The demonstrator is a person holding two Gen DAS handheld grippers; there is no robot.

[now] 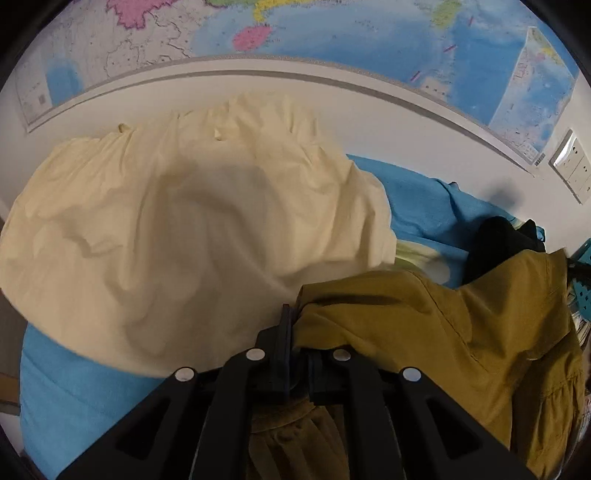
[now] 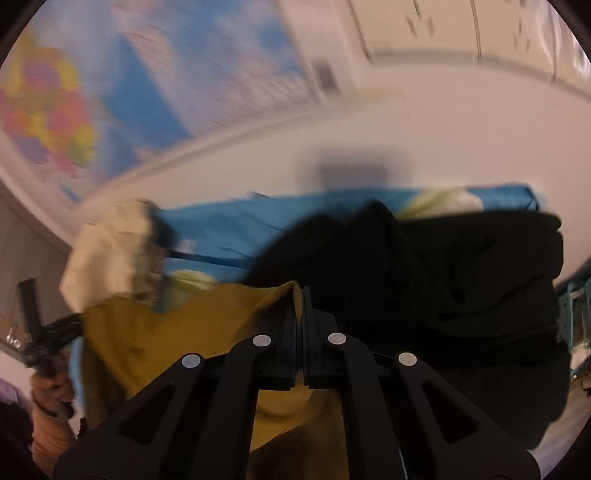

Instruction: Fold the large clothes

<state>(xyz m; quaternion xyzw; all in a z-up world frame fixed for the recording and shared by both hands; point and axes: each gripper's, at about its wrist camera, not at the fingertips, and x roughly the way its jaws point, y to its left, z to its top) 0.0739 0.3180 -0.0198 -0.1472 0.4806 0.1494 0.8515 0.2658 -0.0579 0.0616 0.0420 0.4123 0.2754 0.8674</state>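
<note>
Left gripper (image 1: pixel 295 325): black, jaws pinched almost together on an edge of the mustard-yellow garment (image 1: pixel 424 332), the cloth bunched between the pads and hanging below them.

Right gripper (image 2: pixel 300 302): black, jaws nearly closed on another edge of the same mustard-yellow garment (image 2: pixel 166 339), a fold of it peeking up between the pads; this view is blurred.

Mustard-yellow garment: seen from the left wrist, it spreads from the jaws toward 3 and 4 o'clock, seams and gathers showing, draped over the bed.

Cream cloth (image 1: pixel 166 229): large, rumpled, lying at 10 to 12 o'clock of the left gripper, its near edge just beside the pads.

Blue sheet (image 1: pixel 417 199): covers the bed under all the cloth; bare patches at 1 and 8 o'clock.

Black clothing (image 2: pixel 461 277): a heap at 1 to 3 o'clock of the right gripper, touching the mustard cloth.

Wall map (image 1: pixel 332 33): coloured, mostly blue, hung on the white wall at 12 o'clock.

Wall sockets (image 1: pixel 570 160): white plate at 2 o'clock, just below the map's corner.
</note>
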